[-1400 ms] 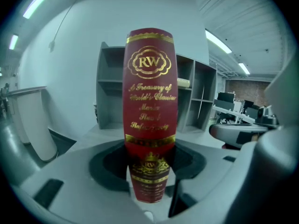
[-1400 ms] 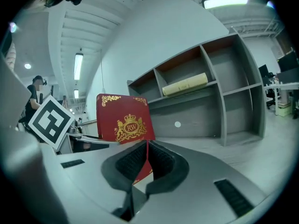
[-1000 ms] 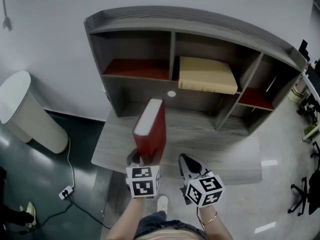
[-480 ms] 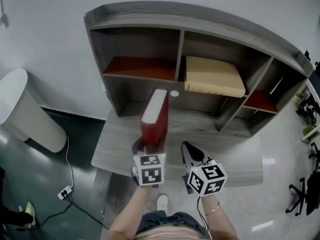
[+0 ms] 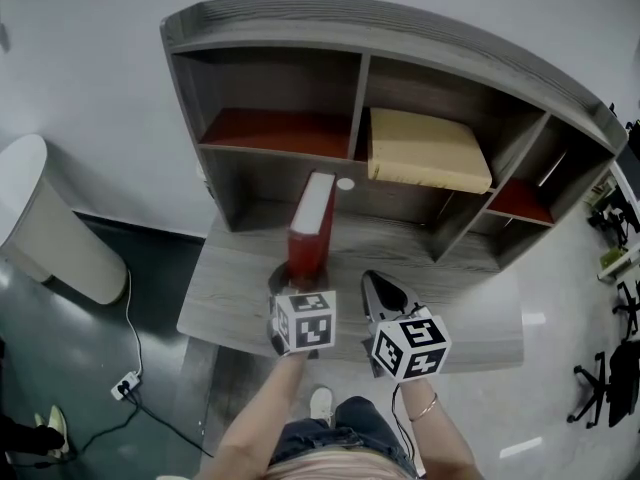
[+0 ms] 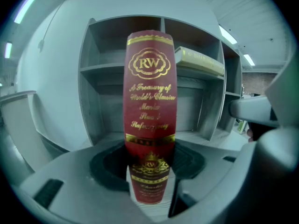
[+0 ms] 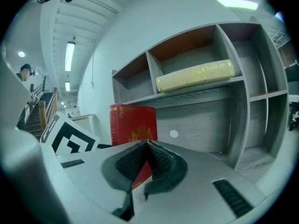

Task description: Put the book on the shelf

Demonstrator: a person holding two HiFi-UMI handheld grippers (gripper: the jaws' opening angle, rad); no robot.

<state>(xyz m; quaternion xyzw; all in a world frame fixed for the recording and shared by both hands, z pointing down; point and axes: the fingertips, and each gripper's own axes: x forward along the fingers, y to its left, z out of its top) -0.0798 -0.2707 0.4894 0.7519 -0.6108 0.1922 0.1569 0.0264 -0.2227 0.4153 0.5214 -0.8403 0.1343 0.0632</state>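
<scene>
A thick red book [image 5: 310,230] with gold lettering stands upright over the grey desk [image 5: 450,313], in front of the grey shelf unit [image 5: 350,53]. My left gripper [image 5: 300,280] is shut on the book's lower end; in the left gripper view the spine [image 6: 150,101] fills the gap between the jaws of my left gripper [image 6: 150,164]. My right gripper [image 5: 375,286] hovers just right of the book, shut and empty. In the right gripper view the jaws of my right gripper [image 7: 146,144] meet, with the red book [image 7: 132,120] behind them to the left.
A yellow book [image 5: 428,150] lies flat in the shelf's upper middle compartment. The upper left compartment [image 5: 275,128] has a red floor and holds nothing. A white rounded bin [image 5: 45,223] stands on the floor at left, with a power strip [image 5: 125,383] and cable nearby.
The left gripper has carried the red book forward toward the shelf and a little lower. The right gripper has moved forward alongside it, still shut.
</scene>
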